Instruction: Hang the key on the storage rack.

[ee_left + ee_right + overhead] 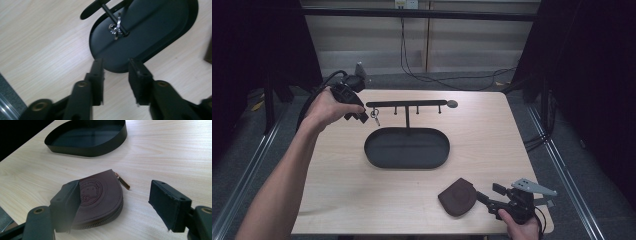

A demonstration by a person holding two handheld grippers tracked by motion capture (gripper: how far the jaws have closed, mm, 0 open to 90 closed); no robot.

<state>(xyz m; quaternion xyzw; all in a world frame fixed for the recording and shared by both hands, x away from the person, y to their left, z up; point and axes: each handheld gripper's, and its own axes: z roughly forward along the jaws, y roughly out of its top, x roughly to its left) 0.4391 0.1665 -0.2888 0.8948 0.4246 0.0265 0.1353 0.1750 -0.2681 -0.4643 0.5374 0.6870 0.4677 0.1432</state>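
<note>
A small bunch of silver keys (375,116) (116,27) hangs from the leftmost peg of a black key rack (407,103), which stands on an oval black tray (407,162) (162,37). My left gripper (362,116) (115,63) sits just left of the keys, open, with nothing between its jaws. A dark brown zip pouch (458,196) (100,200) lies flat near the front edge. My right gripper (489,194) (115,185) is open wide at the pouch's right side. Its jaws straddle the pouch's near edge without pressing on it.
The tray (87,147) lies in the middle of the light wooden table (492,145). Several more pegs hang bare along the rack bar. Cables trail on the floor behind the table, and dark curtains flank both sides.
</note>
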